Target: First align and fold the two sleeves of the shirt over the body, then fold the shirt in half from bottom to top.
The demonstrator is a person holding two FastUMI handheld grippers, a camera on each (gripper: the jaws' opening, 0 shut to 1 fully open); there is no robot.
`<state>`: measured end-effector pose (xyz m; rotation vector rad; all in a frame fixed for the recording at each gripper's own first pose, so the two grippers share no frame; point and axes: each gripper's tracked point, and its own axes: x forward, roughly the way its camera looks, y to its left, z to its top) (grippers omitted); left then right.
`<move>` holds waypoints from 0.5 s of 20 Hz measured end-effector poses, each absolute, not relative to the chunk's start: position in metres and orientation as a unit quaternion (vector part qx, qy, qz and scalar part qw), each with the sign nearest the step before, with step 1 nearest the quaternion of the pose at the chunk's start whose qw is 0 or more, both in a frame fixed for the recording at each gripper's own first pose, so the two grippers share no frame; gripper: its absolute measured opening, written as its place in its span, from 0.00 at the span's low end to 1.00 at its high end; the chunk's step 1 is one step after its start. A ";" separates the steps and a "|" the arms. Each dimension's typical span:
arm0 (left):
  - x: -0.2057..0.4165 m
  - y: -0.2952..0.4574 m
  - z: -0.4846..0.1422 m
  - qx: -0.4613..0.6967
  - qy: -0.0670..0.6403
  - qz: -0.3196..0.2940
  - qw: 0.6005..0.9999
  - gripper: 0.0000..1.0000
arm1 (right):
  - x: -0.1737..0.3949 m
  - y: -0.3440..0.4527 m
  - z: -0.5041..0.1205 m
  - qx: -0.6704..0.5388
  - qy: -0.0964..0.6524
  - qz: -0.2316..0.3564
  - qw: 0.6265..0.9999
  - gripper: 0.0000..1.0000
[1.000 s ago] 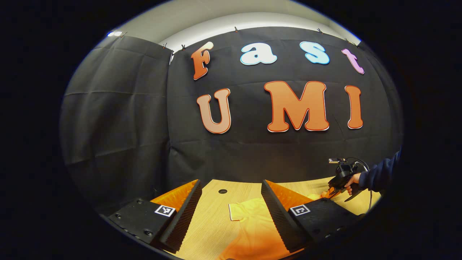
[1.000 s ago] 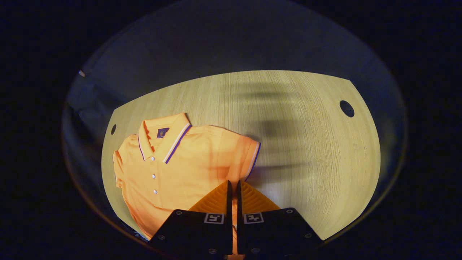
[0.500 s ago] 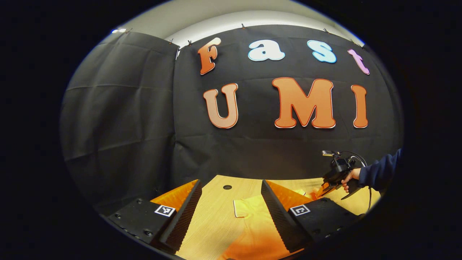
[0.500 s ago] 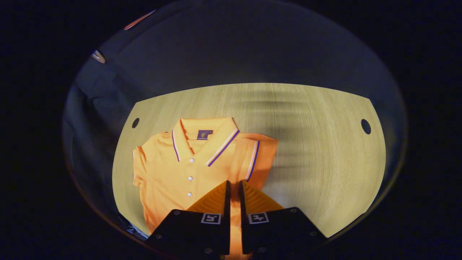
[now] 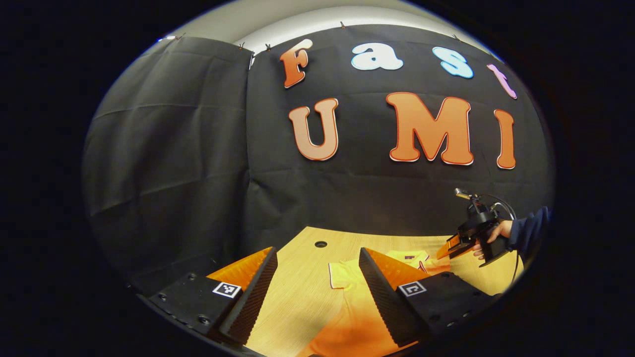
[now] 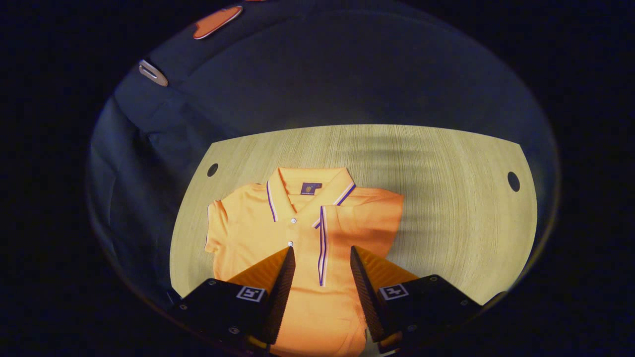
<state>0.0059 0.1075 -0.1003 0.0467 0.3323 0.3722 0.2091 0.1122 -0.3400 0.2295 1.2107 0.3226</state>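
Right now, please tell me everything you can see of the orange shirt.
The orange shirt is a polo in what looks like knit cotton, lying face up and flat on the wooden table. Its collar has purple and white trim, with a dark label inside and small white buttons below. One sleeve is folded over the chest, its striped cuff near the placket; the other sleeve lies unfolded. Neither tool grips it.

Left claw [image 5: 317, 275] fingers spread wide, right claw [image 6: 321, 263] parted, holding nothing
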 end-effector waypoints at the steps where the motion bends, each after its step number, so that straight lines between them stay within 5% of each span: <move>1: 0.011 0.108 -0.109 0.015 0.176 0.182 0.967 0.99 | 0.209 0.110 -0.336 0.108 0.557 0.150 0.809 0.72; 6: 0.060 0.116 -0.160 0.004 0.250 0.135 0.959 0.99 | 0.205 0.102 -0.310 0.130 0.519 0.133 0.835 0.90; 10: 0.111 0.121 -0.216 0.008 0.316 0.079 0.945 0.99 | 0.200 0.085 -0.288 0.145 0.486 0.097 0.856 0.93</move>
